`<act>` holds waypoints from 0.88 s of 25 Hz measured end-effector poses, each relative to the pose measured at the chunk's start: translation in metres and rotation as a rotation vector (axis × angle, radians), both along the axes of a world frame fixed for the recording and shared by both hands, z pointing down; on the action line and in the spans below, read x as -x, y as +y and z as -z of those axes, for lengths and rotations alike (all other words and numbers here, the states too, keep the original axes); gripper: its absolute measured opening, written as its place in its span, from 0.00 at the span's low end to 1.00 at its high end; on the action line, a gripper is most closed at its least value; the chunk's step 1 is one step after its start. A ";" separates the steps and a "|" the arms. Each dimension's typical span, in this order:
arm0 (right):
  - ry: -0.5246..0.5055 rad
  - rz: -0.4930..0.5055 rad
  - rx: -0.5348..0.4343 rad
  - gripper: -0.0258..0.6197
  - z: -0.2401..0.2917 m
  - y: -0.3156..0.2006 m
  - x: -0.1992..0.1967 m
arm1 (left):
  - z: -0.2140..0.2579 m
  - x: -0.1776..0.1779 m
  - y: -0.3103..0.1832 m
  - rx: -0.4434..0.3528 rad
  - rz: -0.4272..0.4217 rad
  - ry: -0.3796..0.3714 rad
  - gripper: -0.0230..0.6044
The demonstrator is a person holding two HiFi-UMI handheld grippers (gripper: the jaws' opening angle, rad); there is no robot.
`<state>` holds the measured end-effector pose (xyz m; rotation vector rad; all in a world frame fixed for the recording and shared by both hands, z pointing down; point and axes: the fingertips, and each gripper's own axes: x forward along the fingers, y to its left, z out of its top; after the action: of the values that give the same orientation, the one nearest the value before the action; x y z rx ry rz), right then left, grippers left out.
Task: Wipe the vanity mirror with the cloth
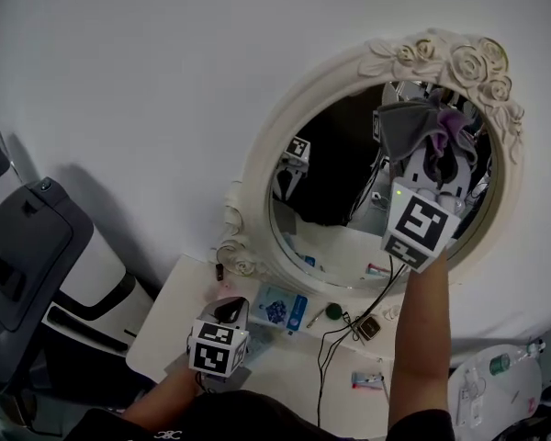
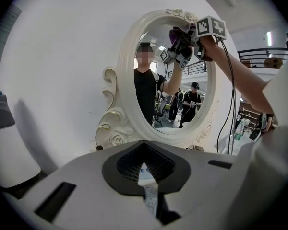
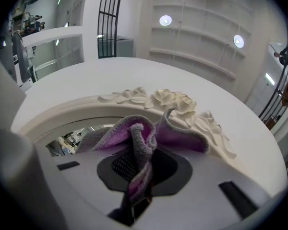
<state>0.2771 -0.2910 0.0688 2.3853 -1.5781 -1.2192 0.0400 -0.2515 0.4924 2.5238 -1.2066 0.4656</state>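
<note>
The white wall (image 1: 165, 62) is the biggest thing here. Below it is the white worktop (image 1: 285, 361). The big oval vanity mirror (image 1: 257, 168) stands on it, with white roses carved along the top.

My right claw (image 1: 432, 154) is up high, just under the roses. It is clamped tight on the grey and purple cloth (image 1: 421, 125), which bunches out past the tips at the top of the glass.

My left claw (image 1: 226, 315) is low over the worktop, pinched together with nothing in it.

A black cable (image 1: 335, 338) hangs from my right claw down to the worktop. A small blue and white packet (image 1: 283, 309) lies near my left claw. Its print is too small to read.
</note>
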 end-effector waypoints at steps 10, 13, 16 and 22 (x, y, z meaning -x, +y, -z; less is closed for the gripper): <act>-0.177 -0.089 -0.069 0.12 -0.013 0.046 -0.109 | -0.008 -0.016 0.003 0.017 -0.048 -0.023 0.03; -0.232 -0.116 -0.067 0.12 -0.027 0.055 -0.131 | -0.009 -0.018 0.003 0.019 -0.053 -0.025 0.03; -0.286 -0.133 -0.066 0.12 -0.044 0.065 -0.151 | -0.011 -0.021 0.004 0.025 -0.061 -0.028 0.03; -0.362 -0.169 -0.070 0.12 -0.081 0.074 -0.175 | -0.013 -0.021 0.000 0.029 -0.061 -0.027 0.03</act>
<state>0.4522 -0.2169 0.1495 2.8444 -1.3873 -0.8629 0.0613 -0.2515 0.5055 2.5429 -1.1272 0.5299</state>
